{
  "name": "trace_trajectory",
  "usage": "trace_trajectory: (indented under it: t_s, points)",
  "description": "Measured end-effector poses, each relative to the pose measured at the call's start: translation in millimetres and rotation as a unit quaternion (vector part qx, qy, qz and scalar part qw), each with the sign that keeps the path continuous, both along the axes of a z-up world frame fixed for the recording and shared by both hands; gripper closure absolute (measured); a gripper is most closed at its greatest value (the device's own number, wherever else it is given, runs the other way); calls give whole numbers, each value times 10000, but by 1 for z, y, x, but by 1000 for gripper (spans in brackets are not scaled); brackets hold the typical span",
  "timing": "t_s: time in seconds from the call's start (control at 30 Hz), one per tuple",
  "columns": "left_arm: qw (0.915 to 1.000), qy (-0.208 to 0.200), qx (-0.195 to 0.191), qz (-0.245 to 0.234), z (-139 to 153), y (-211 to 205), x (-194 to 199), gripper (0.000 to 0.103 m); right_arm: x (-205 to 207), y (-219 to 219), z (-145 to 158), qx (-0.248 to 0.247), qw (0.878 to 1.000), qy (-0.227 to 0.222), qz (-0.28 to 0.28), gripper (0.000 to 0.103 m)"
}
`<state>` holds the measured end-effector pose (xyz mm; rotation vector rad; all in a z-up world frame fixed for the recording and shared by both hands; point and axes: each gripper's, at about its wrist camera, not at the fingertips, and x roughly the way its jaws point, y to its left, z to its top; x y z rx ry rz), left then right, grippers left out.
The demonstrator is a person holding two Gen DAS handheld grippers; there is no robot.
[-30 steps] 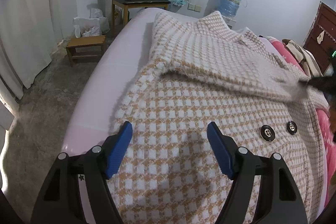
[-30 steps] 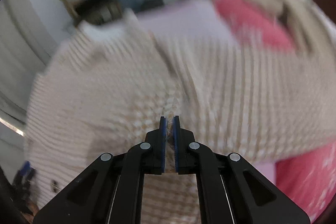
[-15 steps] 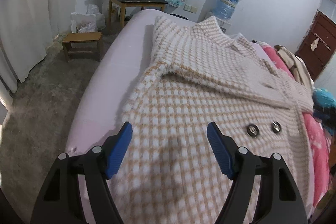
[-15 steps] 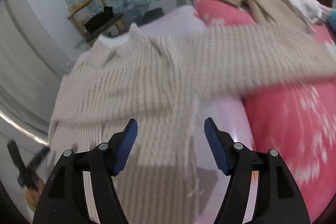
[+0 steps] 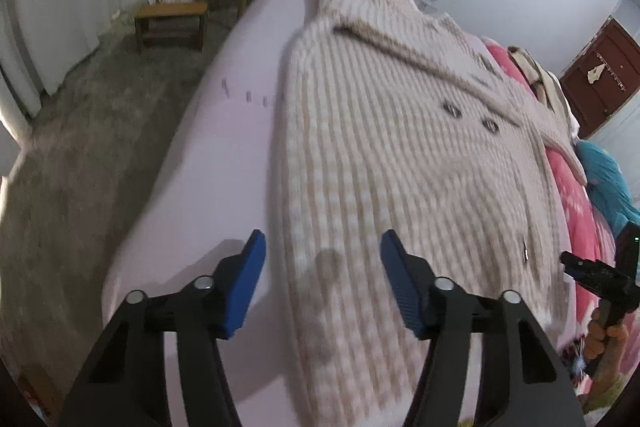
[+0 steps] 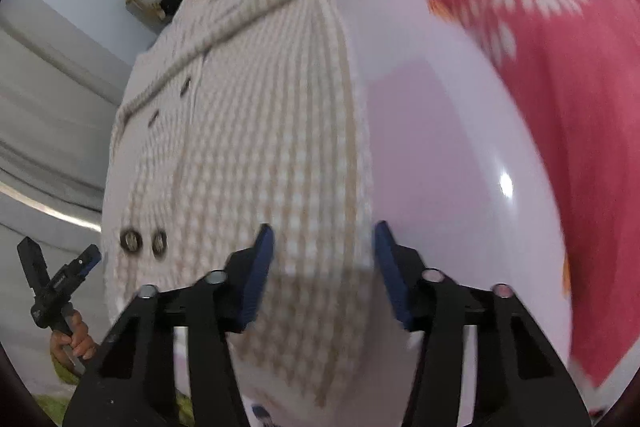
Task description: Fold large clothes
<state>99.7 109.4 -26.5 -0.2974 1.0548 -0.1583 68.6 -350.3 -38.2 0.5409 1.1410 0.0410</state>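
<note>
Both claws hang wide open and empty over the hem end of the large cream-and-tan checked knit coat [image 5: 400, 155], which lies spread front-up on the pale pink bed [image 5: 224, 155], a sleeve laid across its chest. The left claw [image 5: 322, 281] straddles the coat's left edge and the right claw [image 6: 324, 267] its right edge. For a square fold, each should probably pinch its own hem corner, lifting evenly toward the collar.
</note>
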Motion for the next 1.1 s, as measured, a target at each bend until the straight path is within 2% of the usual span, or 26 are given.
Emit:
trace_trajectory:
  t_s: [0.1,0.23,0.3,0.33,0.4,0.43,0.5,0.6,0.67,0.77,0.87,0.97,1.07,1.1]
  points:
    - [9998,161,-125,74,-8,1,-17,54,-19,5,-1,136,9999,-37,-41,58]
    - [9996,82,-156,205,-10,-2,-34,58,-39,13,-7,329,9993,-134,-104,58]
    - [9994,65,-123,325,-12,-4,-34,65,-44,16,-5,199,9996,-179,-96,60]
    - [9991,50,-64,415,-15,-5,-34,68,-43,19,-5,80,9998,-186,-86,66]
    - [9991,-40,75,425,-16,-6,-34,85,-40,24,-5,-124,9997,-200,-51,79]
    - [9991,-129,205,351,-13,-10,-34,89,-38,27,-6,-251,9995,-200,-44,91]
    - [9983,-327,446,170,-5,-17,-36,95,-38,31,-2,-424,9988,-241,-1,93]
    - [9946,-738,731,35,15,-20,-47,96,-44,42,30,-908,9934,-703,26,96]
    - [9903,-1091,866,-9,38,-18,-59,96,-53,39,54,-955,9898,-1055,-54,97]
    - [9883,-1339,715,-134,64,-10,-74,97,-69,33,89,-942,9842,-1496,-135,97]
    - [9873,-1361,770,-294,79,-4,-88,97,-89,28,108,-900,9821,-1654,-89,97]
    - [9870,-1184,975,-488,84,3,-109,97,-114,28,112,-773,9856,-1502,45,97]
    - [9941,-531,812,-493,61,21,-123,95,-132,30,88,-724,9924,-991,116,95]
    - [9958,-308,728,-460,50,25,-124,92,-133,31,70,-781,9948,-639,151,93]
